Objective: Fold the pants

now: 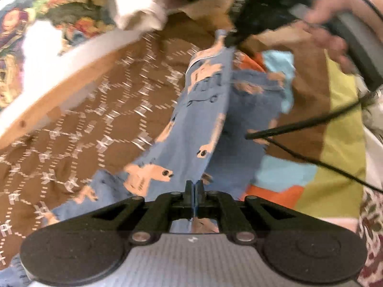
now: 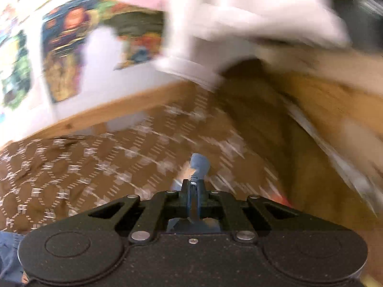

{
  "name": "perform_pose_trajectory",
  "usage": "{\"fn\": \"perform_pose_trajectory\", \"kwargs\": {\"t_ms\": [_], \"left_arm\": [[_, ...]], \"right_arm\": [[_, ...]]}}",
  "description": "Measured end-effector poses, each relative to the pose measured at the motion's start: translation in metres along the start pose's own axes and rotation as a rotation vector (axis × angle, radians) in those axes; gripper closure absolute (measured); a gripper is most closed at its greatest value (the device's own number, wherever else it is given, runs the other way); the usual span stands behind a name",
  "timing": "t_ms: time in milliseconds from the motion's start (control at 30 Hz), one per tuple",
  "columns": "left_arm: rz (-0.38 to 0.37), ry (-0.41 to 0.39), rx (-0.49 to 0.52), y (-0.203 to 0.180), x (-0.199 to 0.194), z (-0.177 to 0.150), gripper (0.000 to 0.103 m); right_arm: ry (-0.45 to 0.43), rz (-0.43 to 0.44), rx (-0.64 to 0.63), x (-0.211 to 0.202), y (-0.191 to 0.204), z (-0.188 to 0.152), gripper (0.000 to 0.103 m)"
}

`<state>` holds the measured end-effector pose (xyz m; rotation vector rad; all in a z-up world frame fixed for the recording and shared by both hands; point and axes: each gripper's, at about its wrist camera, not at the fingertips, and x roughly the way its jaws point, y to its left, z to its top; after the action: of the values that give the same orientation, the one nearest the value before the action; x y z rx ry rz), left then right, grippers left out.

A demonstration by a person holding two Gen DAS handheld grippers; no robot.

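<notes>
Blue pants [image 1: 208, 110] with peach animal prints hang stretched above a brown patterned bedspread [image 1: 95, 110]. My left gripper [image 1: 194, 186] is shut on one edge of the pants at the bottom of the left wrist view. At the top of that view the right gripper [image 1: 233, 35], held by a person's hand [image 1: 328, 31], pinches the far end of the pants. In the blurred right wrist view my right gripper [image 2: 194, 184] is shut on a tuft of the blue pants fabric [image 2: 199, 165] that sticks out past its fingertips.
A wooden bed frame rail [image 1: 55, 93] runs along the left, with a white wall and colourful pictures [image 2: 67, 47] behind. White bedding [image 1: 136, 7] lies at the top. A colourful patchwork cloth [image 1: 340, 131] covers the right side, crossed by black cables [image 1: 311, 122].
</notes>
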<state>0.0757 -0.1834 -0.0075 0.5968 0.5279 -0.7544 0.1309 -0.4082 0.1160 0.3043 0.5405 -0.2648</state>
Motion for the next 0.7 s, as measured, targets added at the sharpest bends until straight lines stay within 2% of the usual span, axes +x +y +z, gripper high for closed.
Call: {"fn": "perform_pose_trajectory", "kwargs": {"t_ms": [67,167,267,300,333,367,400,433,500,600,700], "left_arm": [[-0.036,0.026,0.006,0.000,0.005,-0.005,0.102],[-0.066,0.037,0.023,0.001,0.006,-0.009,0.102],[-0.121,0.052,0.061,0.005,0.005,-0.008,0.100],[-0.151,0.051,0.065,0.008,0.003,-0.007,0.093],[-0.183,0.053,0.065,0.013,0.001,-0.006,0.078],[-0.201,0.060,0.064,0.016,0.001,-0.003,0.071],[-0.207,0.063,0.063,0.020,0.001,0.001,0.064],[-0.207,0.064,0.062,0.026,0.002,0.006,0.062],[-0.210,0.071,0.040,0.036,0.007,0.020,0.061],[-0.188,0.064,0.006,0.048,0.023,0.050,0.059],[-0.180,0.041,-0.036,0.055,0.048,0.086,0.058]], "right_arm": [[0.017,-0.048,0.056,-0.006,-0.014,-0.024,0.099],[0.048,-0.075,0.153,-0.007,-0.029,-0.050,0.099],[0.045,-0.094,0.162,-0.009,-0.032,-0.066,0.099],[0.042,-0.097,0.160,-0.009,-0.028,-0.068,0.099],[0.038,-0.096,0.158,-0.008,-0.026,-0.069,0.099],[0.033,-0.099,0.158,-0.008,-0.024,-0.071,0.099],[0.029,-0.098,0.158,-0.009,-0.025,-0.073,0.099],[0.025,-0.097,0.153,-0.009,-0.025,-0.074,0.099],[0.011,-0.097,0.145,-0.012,-0.029,-0.075,0.097],[-0.004,-0.089,0.159,-0.013,-0.036,-0.073,0.083],[-0.031,-0.069,0.194,-0.012,-0.044,-0.072,0.079]]}}
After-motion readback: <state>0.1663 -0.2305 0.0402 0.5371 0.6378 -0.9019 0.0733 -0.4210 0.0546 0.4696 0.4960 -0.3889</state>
